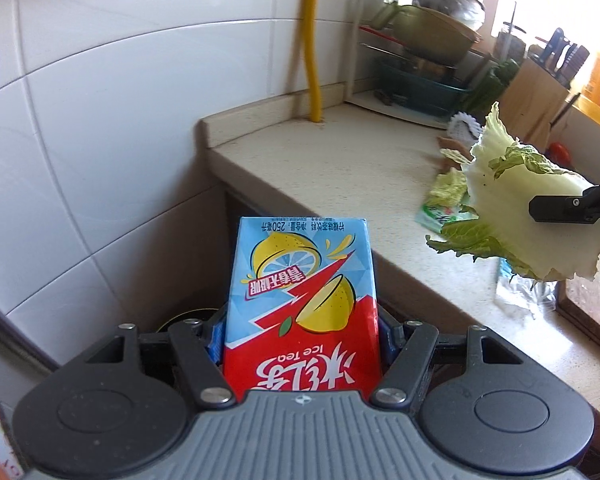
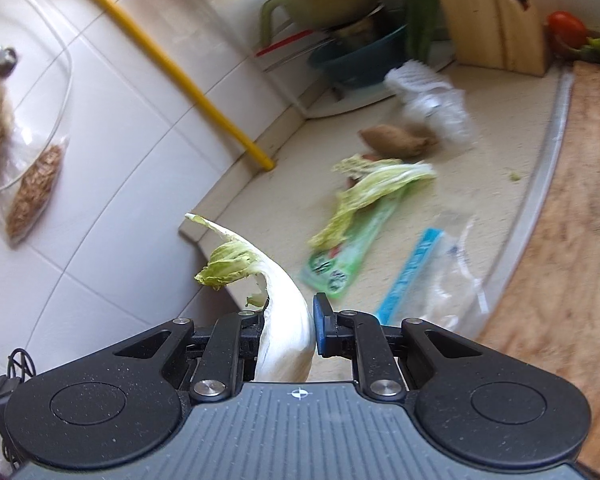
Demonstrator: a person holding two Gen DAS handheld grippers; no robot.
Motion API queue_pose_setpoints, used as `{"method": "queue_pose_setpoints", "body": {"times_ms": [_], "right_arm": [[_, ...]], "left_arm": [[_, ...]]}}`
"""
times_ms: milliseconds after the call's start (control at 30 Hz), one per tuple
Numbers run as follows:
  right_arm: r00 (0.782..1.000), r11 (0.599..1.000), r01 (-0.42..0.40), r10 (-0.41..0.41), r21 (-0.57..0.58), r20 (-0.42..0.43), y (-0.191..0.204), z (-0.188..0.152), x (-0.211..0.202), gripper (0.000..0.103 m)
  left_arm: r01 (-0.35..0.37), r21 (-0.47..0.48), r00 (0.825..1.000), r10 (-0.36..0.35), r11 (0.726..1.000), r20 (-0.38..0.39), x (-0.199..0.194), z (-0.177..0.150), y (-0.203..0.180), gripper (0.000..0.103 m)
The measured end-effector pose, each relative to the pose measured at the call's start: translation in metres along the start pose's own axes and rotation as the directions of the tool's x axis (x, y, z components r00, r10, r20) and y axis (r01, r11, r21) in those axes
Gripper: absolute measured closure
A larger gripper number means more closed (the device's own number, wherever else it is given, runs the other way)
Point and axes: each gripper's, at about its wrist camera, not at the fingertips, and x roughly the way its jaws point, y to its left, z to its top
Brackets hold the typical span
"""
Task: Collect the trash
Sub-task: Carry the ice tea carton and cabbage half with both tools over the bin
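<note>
An ice tea carton point(image 1: 302, 304), red and blue with printed lemons, is clamped upside down between the half-spread fingers of the left gripper point(image 1: 302, 344), held off the near left end of the beige countertop point(image 1: 340, 168) beside the white tiled wall point(image 1: 100, 120). To its right, a cabbage leaf point(image 2: 288, 320) with a thick white stalk is pinched in the nearly closed right gripper point(image 2: 288, 332), its blue pad point(image 2: 323, 328) pressed to the stalk. Farther right on the counter, another cabbage leaf point(image 2: 364, 192) is seen lying over a green wrapper point(image 2: 340, 260), a clear plastic bag point(image 2: 452, 276) just beside it, near the wooden cutting board point(image 2: 572, 240)
</note>
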Motion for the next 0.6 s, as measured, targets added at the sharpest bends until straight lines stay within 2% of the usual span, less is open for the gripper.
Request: {"method": "queue_pose_setpoints", "body": {"times_ms": [600], "right_arm": [[0.987,0.985,-0.137,0.127,-0.101,-0.103,0.086,-0.029,0.038,0.081]], "left_arm": [[-0.098,-0.064,0.994,0.1,0.993,0.038,-0.037,-0.015,0.051,0.039]]}}
